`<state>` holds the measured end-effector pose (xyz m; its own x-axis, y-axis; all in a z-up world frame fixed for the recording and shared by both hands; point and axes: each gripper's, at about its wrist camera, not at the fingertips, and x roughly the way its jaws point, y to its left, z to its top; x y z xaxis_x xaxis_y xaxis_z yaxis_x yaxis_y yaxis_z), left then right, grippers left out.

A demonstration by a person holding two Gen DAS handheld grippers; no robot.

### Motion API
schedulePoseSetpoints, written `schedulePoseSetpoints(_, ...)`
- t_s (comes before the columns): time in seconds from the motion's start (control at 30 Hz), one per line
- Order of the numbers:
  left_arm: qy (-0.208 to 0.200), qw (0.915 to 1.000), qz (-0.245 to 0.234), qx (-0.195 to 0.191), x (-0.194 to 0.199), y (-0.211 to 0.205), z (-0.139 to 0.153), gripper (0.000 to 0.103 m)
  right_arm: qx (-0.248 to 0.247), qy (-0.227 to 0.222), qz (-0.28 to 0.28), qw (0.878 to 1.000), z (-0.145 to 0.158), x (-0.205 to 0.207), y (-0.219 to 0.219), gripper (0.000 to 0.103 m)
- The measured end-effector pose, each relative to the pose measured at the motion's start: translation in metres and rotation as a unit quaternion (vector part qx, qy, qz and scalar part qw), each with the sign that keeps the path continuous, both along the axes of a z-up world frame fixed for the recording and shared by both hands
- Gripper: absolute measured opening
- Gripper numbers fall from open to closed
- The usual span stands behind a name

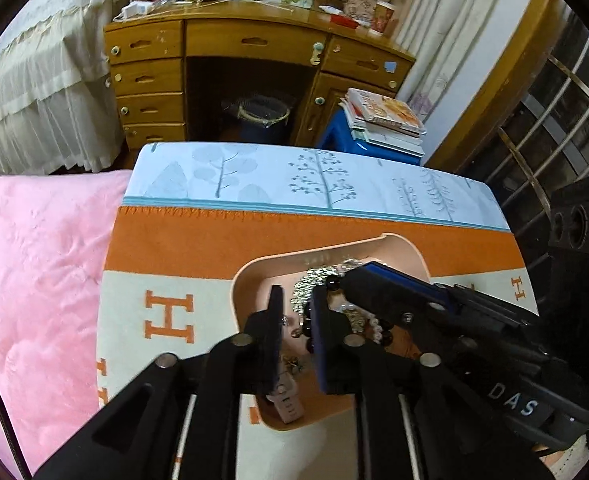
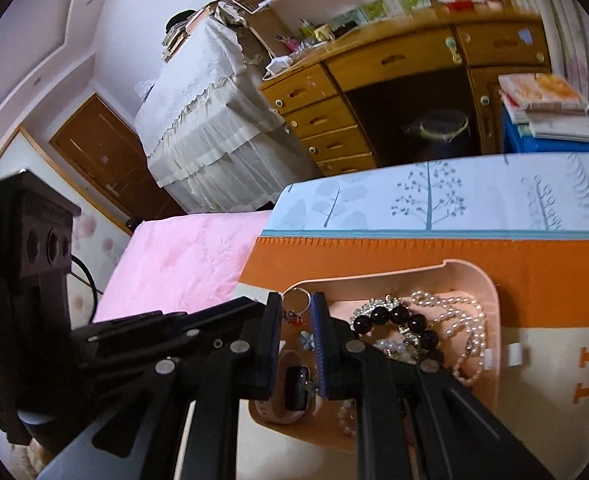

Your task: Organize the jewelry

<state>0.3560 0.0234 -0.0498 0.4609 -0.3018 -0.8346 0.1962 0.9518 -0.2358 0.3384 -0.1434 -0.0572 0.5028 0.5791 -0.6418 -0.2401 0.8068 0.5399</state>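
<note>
The jewelry sits in a pink plastic tray [image 2: 490,292] with round corners. In the right wrist view, the right tongs [image 2: 295,299] are clenched on a thin silver ring [image 2: 296,294] with a small red charm hanging from it. The ring is over the tray's 9 o'clock side. At 3 o'clock from the ring lies a bracelet of big shiny black beads [image 2: 398,316]. Past it, still at 3 o'clock, is a looped string of small white pearls [image 2: 462,312]. At 6 o'clock from the ring is a watch [image 2: 294,392] with a dark face and a soft pink strap.

In the left wrist view, the left tongs [image 1: 297,292] hang over the same tray, a little bit apart, and I see nothing pinched in them. The right tongs come in from 3 o'clock and hide part of the pile. White letters on their black body read "DAS" [image 1: 514,402].

The tray rests on a fuzzy orange and white blanket [image 1: 214,236] with big orange "H" letters [image 1: 170,316]. At 12 o'clock from it is a smooth pale blue sheet [image 1: 254,176] with tree pictures. At 9 o'clock is a fluffy pink quilt [image 1: 34,260]. Far off at 12 o'clock stands a wooden desk [image 1: 214,40] with drawers and a bin [image 1: 262,116] under it. At 1 o'clock, books [image 1: 386,120] are stacked on something blue.
</note>
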Motion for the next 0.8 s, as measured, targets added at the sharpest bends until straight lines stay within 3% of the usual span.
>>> schedulePoseSetpoints(0.17,-0.002,0.9998,0.022,-0.004,-0.005,0.015,-0.003,0.050,0.016,-0.009,0.001,1.000,0.001,-0.003,-0.002,0.017)
schedulePoseSetpoints(0.27,-0.007,0.9994,0.033,-0.012,-0.012,0.024,0.003,0.060,0.013,-0.016,-0.008,1.000,0.006,-0.006,-0.005,0.033)
schedulePoseSetpoints(0.33,-0.015,0.9991,0.039,-0.004,-0.019,0.028,0.007,0.066,0.015,-0.019,-0.011,1.000,0.010,-0.011,-0.007,0.033)
schedulePoseSetpoints(0.57,-0.039,0.9983,0.039,0.021,-0.064,0.033,0.026,0.085,-0.033,-0.044,-0.007,0.998,0.024,-0.055,-0.009,0.033)
schedulePoseSetpoints(0.8,-0.055,0.9975,0.044,0.010,-0.129,0.032,0.050,0.087,-0.079,-0.070,-0.005,0.994,0.043,-0.133,-0.019,0.033)
